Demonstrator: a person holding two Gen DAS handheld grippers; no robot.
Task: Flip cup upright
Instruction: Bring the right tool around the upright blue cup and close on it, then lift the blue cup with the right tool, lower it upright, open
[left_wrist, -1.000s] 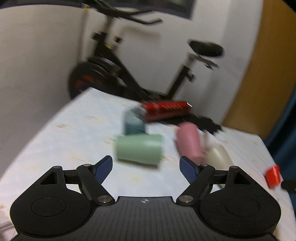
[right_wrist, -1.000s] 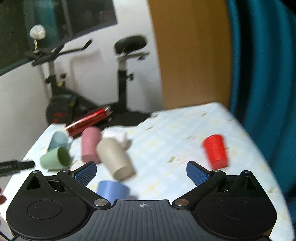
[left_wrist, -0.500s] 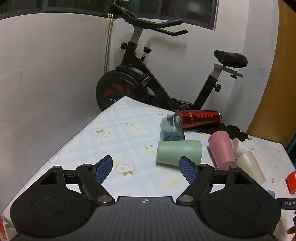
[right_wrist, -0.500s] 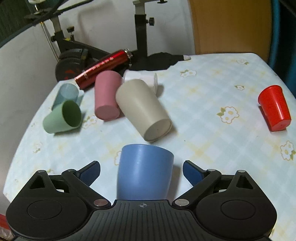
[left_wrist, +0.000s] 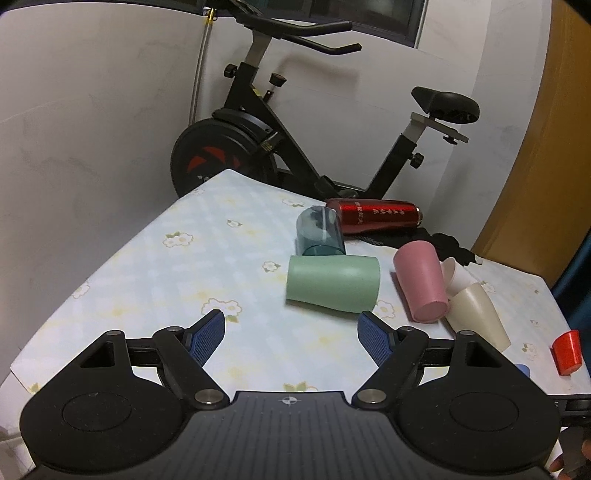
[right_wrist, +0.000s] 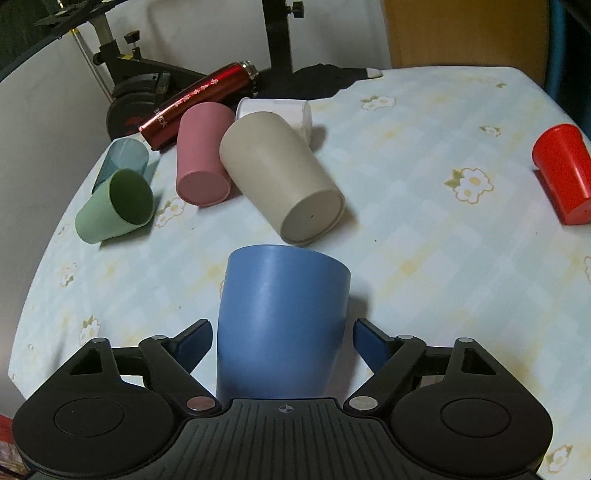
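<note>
A blue cup (right_wrist: 280, 325) lies between the open fingers of my right gripper (right_wrist: 282, 341); the blue pads are beside it with small gaps. Several other cups lie on the flowered table: green (right_wrist: 114, 206), pink (right_wrist: 203, 151), beige (right_wrist: 284, 177), white (right_wrist: 280, 110), clear teal (right_wrist: 123, 160) and red (right_wrist: 563, 171). My left gripper (left_wrist: 291, 338) is open and empty above the table, just short of the green cup (left_wrist: 332, 282). The left view also shows the pink cup (left_wrist: 423, 282) and the beige cup (left_wrist: 478, 317).
A red metal bottle (left_wrist: 375, 218) lies at the table's far edge beside a black cloth (right_wrist: 317, 75). An exercise bike (left_wrist: 258, 147) stands behind the table against the white wall. The table's left edge (left_wrist: 110, 258) drops off near the wall.
My right gripper has dropped and moved forward so the blue cup now sits between its fingers. The left gripper has steadied and moved slightly nearer the green cup.
</note>
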